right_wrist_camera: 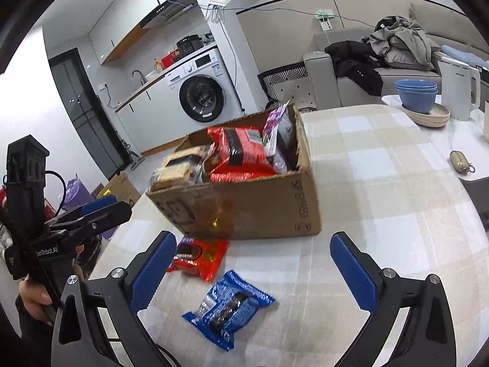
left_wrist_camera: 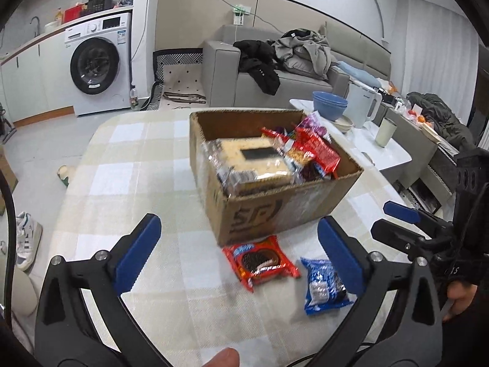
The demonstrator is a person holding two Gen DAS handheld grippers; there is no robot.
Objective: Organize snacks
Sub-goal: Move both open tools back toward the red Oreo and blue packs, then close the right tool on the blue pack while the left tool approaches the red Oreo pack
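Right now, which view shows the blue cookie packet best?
Right wrist: the blue cookie packet lies whole and unobstructed between the open fingers. In the left wrist view, the blue cookie packet is blurred and partly covered by a finger.

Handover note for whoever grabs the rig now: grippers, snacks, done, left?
Left gripper: open, empty.
Right gripper: open, empty.
Cardboard box on the checked tablecloth already holds several snack packs.
Still out, in front of the box: red cookie pack, blue cookie pack.
Left to do, probably: put both packs in the box.
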